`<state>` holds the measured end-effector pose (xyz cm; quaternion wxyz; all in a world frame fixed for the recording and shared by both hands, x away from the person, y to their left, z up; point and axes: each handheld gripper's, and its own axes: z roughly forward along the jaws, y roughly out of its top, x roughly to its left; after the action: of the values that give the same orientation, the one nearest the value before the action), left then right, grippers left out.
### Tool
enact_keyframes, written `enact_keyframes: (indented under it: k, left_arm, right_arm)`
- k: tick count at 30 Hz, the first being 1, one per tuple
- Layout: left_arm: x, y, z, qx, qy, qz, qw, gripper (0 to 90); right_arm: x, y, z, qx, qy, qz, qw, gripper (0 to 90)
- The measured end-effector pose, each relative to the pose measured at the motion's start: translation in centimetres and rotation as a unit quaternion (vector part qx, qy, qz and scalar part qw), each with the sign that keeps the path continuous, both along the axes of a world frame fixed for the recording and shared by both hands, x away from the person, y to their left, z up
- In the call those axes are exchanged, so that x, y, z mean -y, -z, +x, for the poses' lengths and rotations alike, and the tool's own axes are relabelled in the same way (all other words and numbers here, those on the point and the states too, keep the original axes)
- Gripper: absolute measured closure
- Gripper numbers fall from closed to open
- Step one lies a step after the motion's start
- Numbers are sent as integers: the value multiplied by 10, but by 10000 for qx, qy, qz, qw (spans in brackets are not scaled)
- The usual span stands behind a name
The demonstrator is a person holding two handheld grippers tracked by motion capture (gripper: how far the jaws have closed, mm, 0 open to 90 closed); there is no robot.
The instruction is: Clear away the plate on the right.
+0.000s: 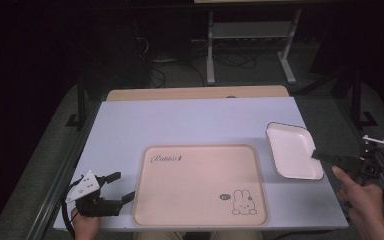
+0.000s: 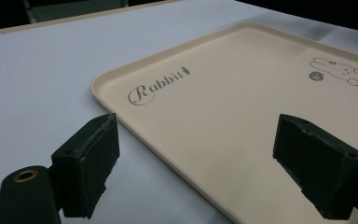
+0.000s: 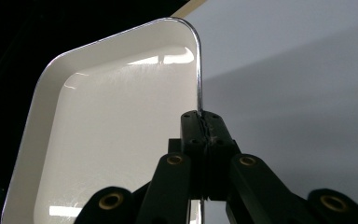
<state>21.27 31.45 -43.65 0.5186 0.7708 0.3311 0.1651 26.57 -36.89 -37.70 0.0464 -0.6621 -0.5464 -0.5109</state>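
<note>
A small white rectangular dish is at the table's right side, near the edge. My right gripper is shut on the rim of its near right side. In the right gripper view the jaws of that gripper pinch the thin rim of the dish, which looks empty and glossy. A large beige tray printed with "Rabbit" and a rabbit drawing lies empty at the front middle. My left gripper rests open just left of it. In the left gripper view the left gripper spans the corner of the tray, holding nothing.
The pale grey table has a wooden strip along its far edge. Behind it on the dark floor stand metal frame legs and cables. The dish sits close to the table's right edge.
</note>
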Motion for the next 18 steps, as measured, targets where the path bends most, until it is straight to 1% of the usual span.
enact_keyframes:
  k: [3, 5, 7, 8, 9, 11, 12, 14, 16, 17, 18]
  left_arm:
    - [0, 0, 0, 13, -8, -23, 10000, 139]
    - [0, 0, 0, 12, -6, -24, 10000, 140]
    - [0, 0, 0, 24, -5, -26, 10000, 140]
    - [0, 0, 0, 26, -4, -26, 10000, 140]
    - [-1, -1, 0, 26, -7, -26, 10000, 140]
    - [-1, -1, 0, 31, -11, -32, 10000, 139]
    - [-1, -1, 0, 31, -11, -32, 10000, 140]
    - [-1, -1, -1, 31, -12, -44, 10000, 140]
    - [-1, -1, -1, 33, -17, -62, 10000, 140]
    - [-1, -1, -1, 46, -19, -72, 10000, 140]
    - [-1, -1, -1, 46, -19, -72, 10000, 140]
  right_arm:
    - [-7, -8, -3, 45, -40, -23, 10000, 885]
    - [-12, -11, -4, 53, -78, 116, 9999, 885]
    - [-13, -12, -4, 58, -85, 101, 9999, 885]
    - [-16, -15, -4, 82, -91, 54, 9999, 885]
    - [-23, -20, -5, 134, -104, -11, 9999, 885]
    - [-29, -25, -5, 201, -146, 71, 9997, 885]
    - [-29, -25, -5, 201, -146, 71, 9997, 885]
    - [-39, -36, -4, 278, -196, 9, 9994, 885]
    - [-41, -39, -4, 295, -226, 7, 9993, 885]
    - [-48, -46, -2, 356, -304, 18, 9989, 885]
    - [-48, -46, -2, 356, -304, 18, 9989, 885]
